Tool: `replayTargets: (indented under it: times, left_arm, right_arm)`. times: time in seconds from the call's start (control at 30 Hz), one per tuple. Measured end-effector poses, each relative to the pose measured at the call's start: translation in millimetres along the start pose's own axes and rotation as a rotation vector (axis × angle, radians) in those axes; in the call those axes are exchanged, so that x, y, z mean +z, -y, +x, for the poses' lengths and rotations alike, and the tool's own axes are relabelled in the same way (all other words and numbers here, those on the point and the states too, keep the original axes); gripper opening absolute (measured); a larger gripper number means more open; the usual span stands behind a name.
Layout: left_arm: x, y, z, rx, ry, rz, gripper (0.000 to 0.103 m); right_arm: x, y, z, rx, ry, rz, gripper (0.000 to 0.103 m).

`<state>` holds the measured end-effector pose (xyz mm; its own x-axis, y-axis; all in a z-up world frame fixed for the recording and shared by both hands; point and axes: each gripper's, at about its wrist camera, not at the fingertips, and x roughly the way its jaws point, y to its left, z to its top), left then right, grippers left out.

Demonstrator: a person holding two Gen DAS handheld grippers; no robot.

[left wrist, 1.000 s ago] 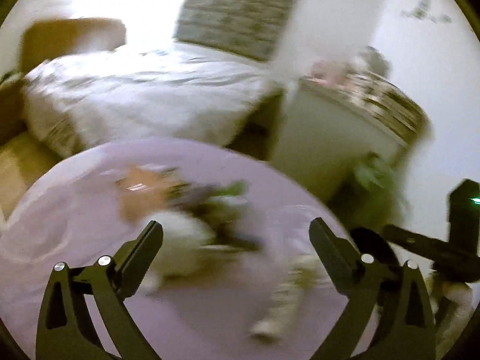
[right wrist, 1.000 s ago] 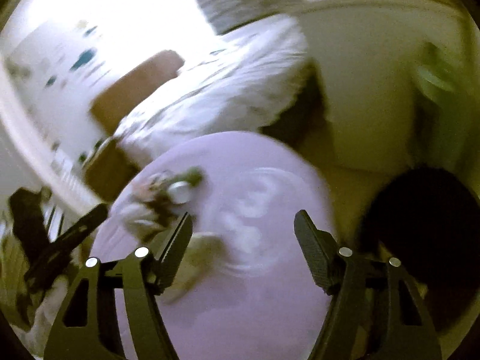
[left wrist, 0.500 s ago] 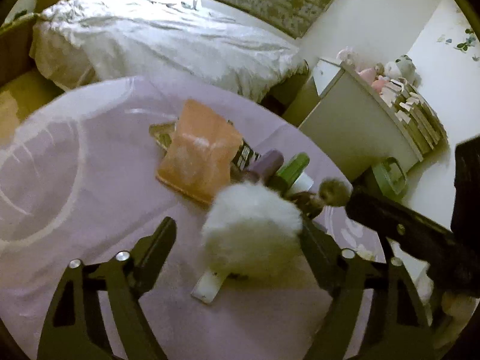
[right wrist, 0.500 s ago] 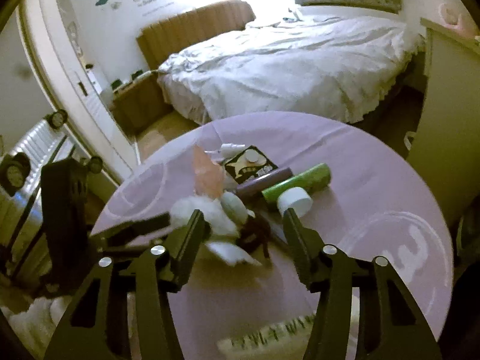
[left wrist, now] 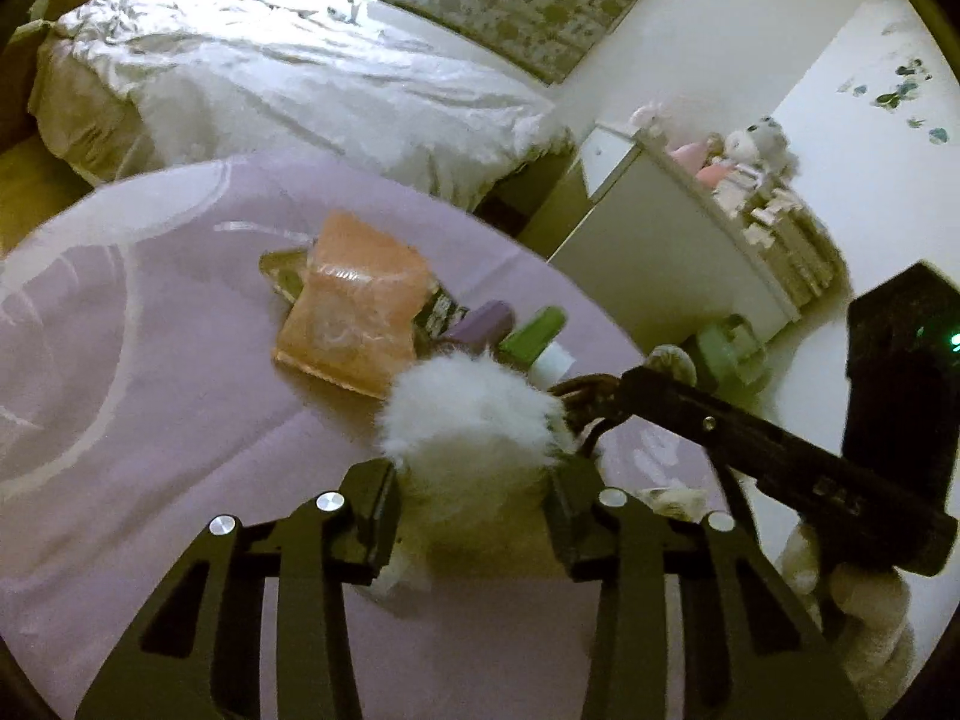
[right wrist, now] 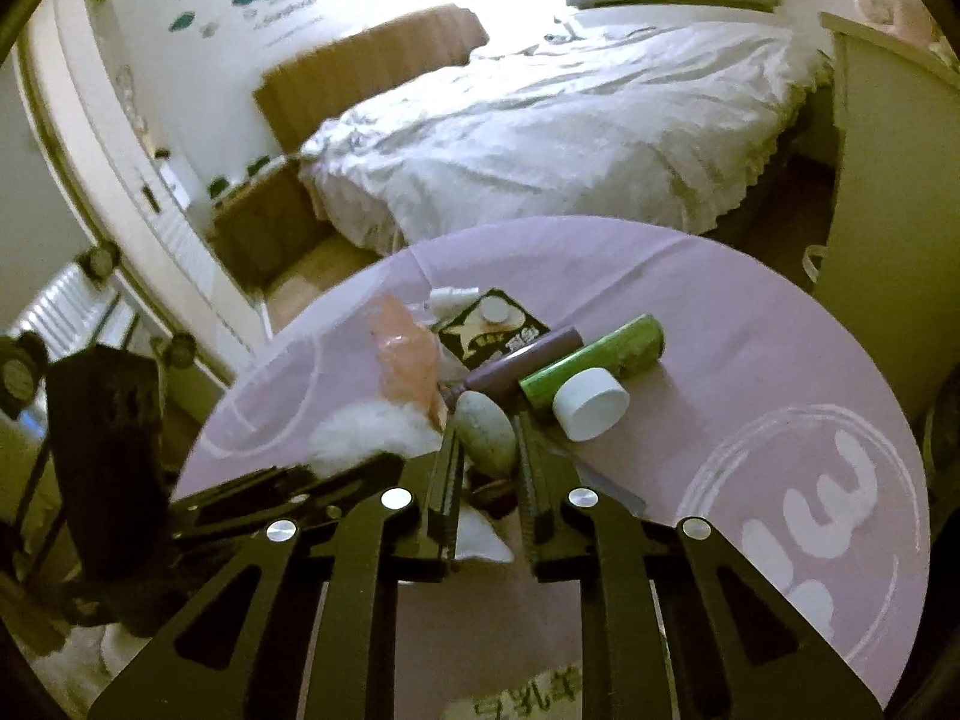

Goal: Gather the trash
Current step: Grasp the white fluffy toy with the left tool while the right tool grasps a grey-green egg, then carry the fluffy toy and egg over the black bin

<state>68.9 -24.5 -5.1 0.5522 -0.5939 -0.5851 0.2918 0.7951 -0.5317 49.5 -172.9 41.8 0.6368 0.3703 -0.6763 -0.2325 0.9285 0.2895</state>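
- Squeezing now? Both tongs were spread wide a moment ago.
- Yes. The left tongs (left wrist: pixel 474 486) just closed on the fluffy white ball (left wrist: pixel 468 420). The right tongs (right wrist: pixel 489 462) just closed on the smooth grey pebble-shaped lump (right wrist: pixel 485 429).
- Where's the rest?
- On the round purple counter (left wrist: pixel 150 390): an orange plastic packet (left wrist: pixel 354 318), a green tube (right wrist: pixel 594 357), a white cap (right wrist: pixel 591 405).
- So two pieces look ready to lift.

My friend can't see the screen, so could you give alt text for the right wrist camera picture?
The right gripper has just been closing its jaws on a grey oval pebble-like thing on a round purple table. Beside it lie a white fluffy ball, a green tube with a white cap, and an orange packet; an unmade bed stands behind.
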Motion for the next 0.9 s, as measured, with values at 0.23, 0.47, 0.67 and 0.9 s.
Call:
replayTargets:
  times: [0.23, 0.47, 0.67, 0.9]
  left_arm:
    - [6.5, 25.5, -51.8, -0.056, 0.096, 0.032, 0.040]
    - [12.8, 57.1, -75.2, -0.088, 0.126, 0.092, 0.040]
    - [14.4, 100.3, -61.9, -0.142, 0.103, 0.169, 0.040]
    - [6.9, 163.2, -22.6, -0.225, 0.042, 0.270, 0.040]
  right_arm:
    - [-4.2, 13.3, -71.7, -0.046, 0.173, 0.043, 0.017]
    - [-12.0, 42.1, -141.9, -0.098, 0.303, 0.105, 0.017]
    - [-29.2, 84.4, -194.9, -0.199, 0.382, 0.174, 0.017]
    - [-64.4, 151.4, -247.1, -0.317, 0.443, 0.307, 0.017]
